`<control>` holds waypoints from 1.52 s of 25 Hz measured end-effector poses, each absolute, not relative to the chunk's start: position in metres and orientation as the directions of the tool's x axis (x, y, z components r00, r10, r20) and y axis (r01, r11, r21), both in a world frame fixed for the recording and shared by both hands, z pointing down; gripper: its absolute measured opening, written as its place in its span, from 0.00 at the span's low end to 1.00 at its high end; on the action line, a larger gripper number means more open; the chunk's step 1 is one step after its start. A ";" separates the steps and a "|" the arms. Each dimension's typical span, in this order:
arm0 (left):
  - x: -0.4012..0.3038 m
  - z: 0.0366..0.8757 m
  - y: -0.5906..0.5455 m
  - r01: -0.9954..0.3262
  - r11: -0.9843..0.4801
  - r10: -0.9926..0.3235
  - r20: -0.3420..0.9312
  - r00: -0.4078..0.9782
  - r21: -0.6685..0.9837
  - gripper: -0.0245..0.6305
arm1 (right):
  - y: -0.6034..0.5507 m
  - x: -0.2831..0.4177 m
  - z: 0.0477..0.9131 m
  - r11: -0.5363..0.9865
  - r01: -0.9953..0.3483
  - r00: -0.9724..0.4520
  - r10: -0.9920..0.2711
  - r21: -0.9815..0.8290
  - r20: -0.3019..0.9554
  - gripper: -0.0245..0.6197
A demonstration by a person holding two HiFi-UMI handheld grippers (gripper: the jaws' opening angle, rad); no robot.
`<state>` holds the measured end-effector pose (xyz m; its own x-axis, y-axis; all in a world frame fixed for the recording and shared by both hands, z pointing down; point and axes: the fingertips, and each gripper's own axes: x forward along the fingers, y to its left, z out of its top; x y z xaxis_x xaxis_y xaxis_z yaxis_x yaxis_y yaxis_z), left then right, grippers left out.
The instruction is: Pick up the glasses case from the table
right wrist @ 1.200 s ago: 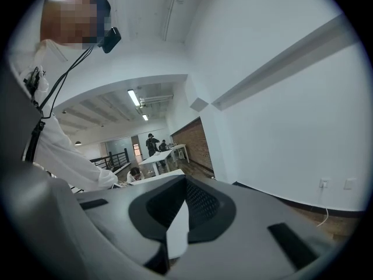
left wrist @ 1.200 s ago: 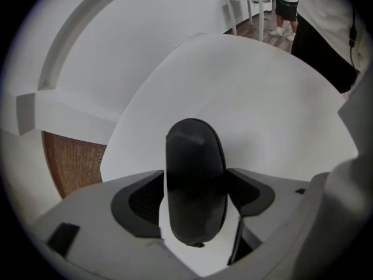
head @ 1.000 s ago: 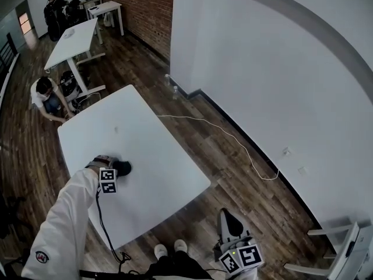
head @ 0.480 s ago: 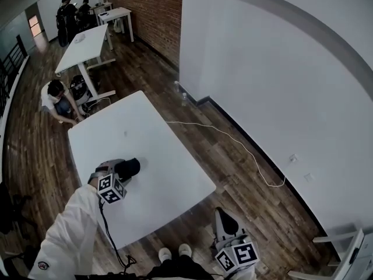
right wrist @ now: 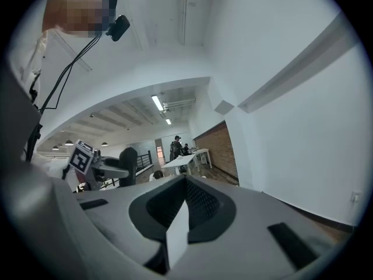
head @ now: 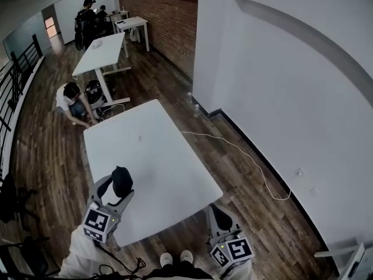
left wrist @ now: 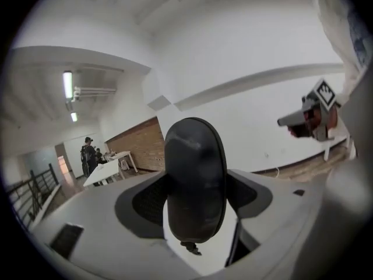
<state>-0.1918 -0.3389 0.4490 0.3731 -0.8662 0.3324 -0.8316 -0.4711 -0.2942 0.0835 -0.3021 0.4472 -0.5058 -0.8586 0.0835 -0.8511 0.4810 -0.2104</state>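
Observation:
The glasses case (head: 122, 179), black and oval, is up off the white table (head: 157, 150), held above its near left part. My left gripper (head: 119, 184) is shut on it, one jaw on each side. In the left gripper view the case (left wrist: 195, 179) stands upright between the pads and fills the middle, with the left gripper (left wrist: 195, 206) round its lower half. My right gripper (head: 216, 213) hangs below the table's near edge with its jaws together and nothing in them. In the right gripper view the right gripper (right wrist: 178, 229) points level, and the case (right wrist: 128, 159) shows at the left.
A white cable (head: 233, 147) runs over the wooden floor to the right of the table, by the white wall. A person (head: 73, 101) crouches at the table's far left corner. A second white table (head: 105, 51) stands behind. A railing (head: 11, 86) lines the left.
My left gripper has lifted the case off the table and brought it up towards me, rolling so the case now stands upright. The right gripper has shifted only a little.

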 end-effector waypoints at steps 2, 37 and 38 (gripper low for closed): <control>-0.200 0.429 -0.315 -0.884 -0.408 -0.899 0.268 0.346 -0.228 0.54 | -0.300 0.074 0.441 0.500 -0.842 -0.522 -0.850 -0.205 0.072 0.03; -0.202 0.379 -0.241 -0.971 -0.220 -0.973 0.089 0.212 -0.089 0.55 | -0.281 0.010 0.395 0.631 -0.757 -0.639 -0.770 -0.169 -0.011 0.02; -0.202 0.378 -0.240 -0.972 -0.217 -0.974 0.088 0.209 -0.090 0.55 | -0.282 0.009 0.396 0.635 -0.754 -0.643 -0.766 -0.169 -0.009 0.02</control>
<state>-0.2016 -0.2403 0.3780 0.2090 -0.9739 0.0880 -0.9720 -0.2168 -0.0902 0.0094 -0.2816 0.3958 -0.6431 -0.7658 -0.0088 -0.7538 0.6350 -0.1690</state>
